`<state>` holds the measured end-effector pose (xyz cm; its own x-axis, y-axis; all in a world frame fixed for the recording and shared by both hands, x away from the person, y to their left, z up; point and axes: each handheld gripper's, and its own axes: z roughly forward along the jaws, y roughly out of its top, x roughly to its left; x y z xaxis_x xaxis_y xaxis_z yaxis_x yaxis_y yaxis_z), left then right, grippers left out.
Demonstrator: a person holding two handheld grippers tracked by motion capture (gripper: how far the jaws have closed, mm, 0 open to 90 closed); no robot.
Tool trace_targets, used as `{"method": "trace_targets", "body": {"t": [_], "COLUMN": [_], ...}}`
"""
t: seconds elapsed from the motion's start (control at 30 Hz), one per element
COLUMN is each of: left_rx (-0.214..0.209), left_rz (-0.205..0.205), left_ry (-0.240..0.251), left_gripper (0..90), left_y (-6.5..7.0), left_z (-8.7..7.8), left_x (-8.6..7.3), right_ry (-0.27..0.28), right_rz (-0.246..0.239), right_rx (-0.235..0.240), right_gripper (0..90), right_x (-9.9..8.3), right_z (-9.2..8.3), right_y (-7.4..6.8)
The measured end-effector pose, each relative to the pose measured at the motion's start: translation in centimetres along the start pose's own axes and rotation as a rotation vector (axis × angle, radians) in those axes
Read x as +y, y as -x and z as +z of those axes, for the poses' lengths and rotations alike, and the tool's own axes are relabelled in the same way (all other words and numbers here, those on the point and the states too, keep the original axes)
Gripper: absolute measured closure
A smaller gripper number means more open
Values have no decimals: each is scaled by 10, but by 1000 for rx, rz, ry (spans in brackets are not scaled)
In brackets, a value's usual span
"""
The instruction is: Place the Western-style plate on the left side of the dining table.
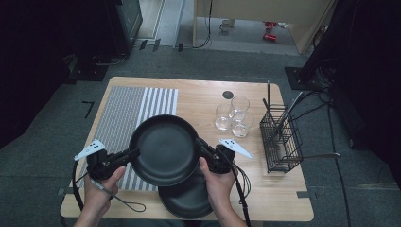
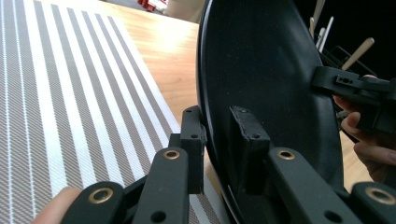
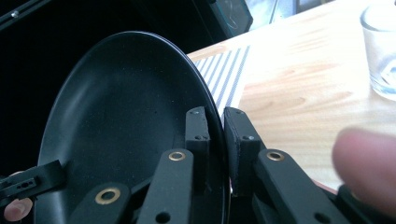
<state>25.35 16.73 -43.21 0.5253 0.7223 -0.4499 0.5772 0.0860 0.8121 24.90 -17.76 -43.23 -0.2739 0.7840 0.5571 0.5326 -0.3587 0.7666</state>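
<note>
Two hand-held grippers (image 1: 134, 152) (image 1: 200, 145) level, clamped on opposite plate (image 1: 163, 149) rims.

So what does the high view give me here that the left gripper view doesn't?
High view alone: a second black plate lying under the lifted one, three glasses, the wire cutlery rack and the left gripper seen from outside.
Left gripper view alone: close up, its jaws clamp the plate's rim.
Both: the lifted black plate, the striped placemat, the right gripper on the far rim.
</note>
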Motion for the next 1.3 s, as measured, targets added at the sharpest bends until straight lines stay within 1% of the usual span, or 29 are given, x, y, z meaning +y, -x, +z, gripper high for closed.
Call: {"method": "trace_targets", "body": {"t": [0.3, 0.53, 0.7, 0.8, 0.93, 1.0, 1.1, 1.3], "left_rx": [14, 20, 28, 32, 33, 36, 43, 50], "left_rz": [-22, -50, -51, -59, -76, -77, -78, -99], "left_ry": [8, 6, 12, 13, 12, 9, 4, 4], "left_gripper": [773, 774, 773, 774, 773, 773, 774, 775], "left_y": [-19, -35, -45, -51, -59, -63, -67, -78], "left_z": [1, 7, 9, 10, 15, 17, 19, 23], "left_x": [14, 21, 27, 28, 28, 28, 30, 31], "right_ry": [-12, -28, -36, -40, -51, -57, -67, -83], "right_rz": [-25, -25, -22, -22, -30, -30, -22, -12], "right_rx": [2, -1, 2, 4, -6, -11, -9, -14], "right_gripper": [815, 815, 815, 815, 813, 812, 812, 811], "right_x": [13, 19, 23, 23, 25, 26, 26, 27], "right_z": [27, 46, 60, 67, 77, 82, 89, 102], "right_y": [-9, -10, -11, -12, -12, -11, -8, -8]}}
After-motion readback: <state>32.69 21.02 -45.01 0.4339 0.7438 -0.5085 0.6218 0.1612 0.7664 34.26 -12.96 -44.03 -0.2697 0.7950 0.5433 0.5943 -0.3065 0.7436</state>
